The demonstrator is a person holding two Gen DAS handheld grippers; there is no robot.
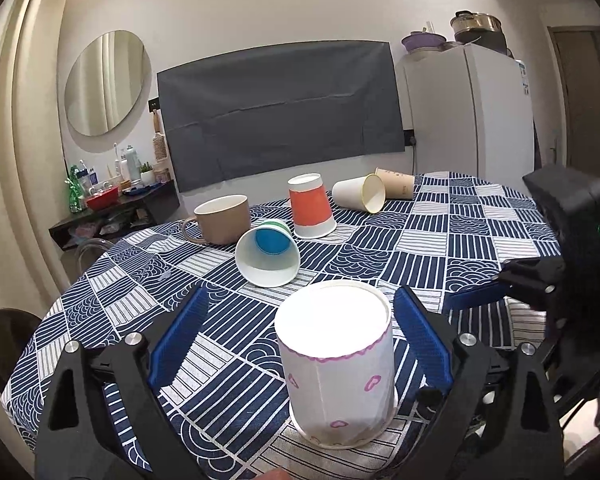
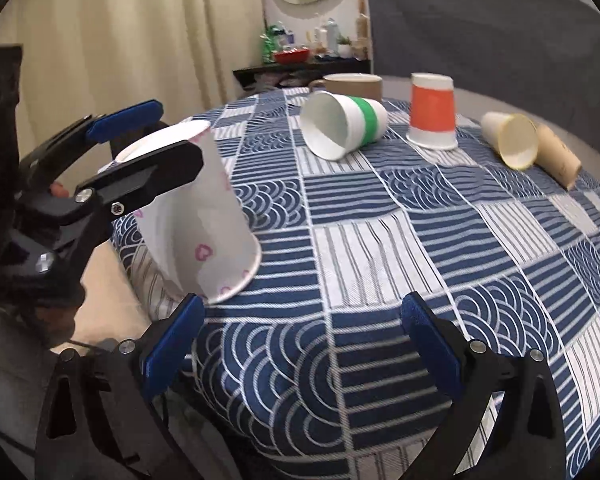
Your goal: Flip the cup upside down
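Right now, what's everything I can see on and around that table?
Paper cup with pink hearts: 1, white, upside down at the near table edge, between the left gripper's fingers.
Green-banded cup: 1, white, on its side mid-table.
Orange cup: 1, upside down, farther back.
Plain cup: 1, white, on its side at the far right.
Brown paper cup: 1, on its side behind the plain one.
Mug: 1, beige, upright, far left.
Tablecloth: 1, blue and white patchwork.
Fridge: 1, white, behind the table.
Mirror: 1, round, on the wall.
Left gripper: open around the heart cup.
Right gripper: open, empty.
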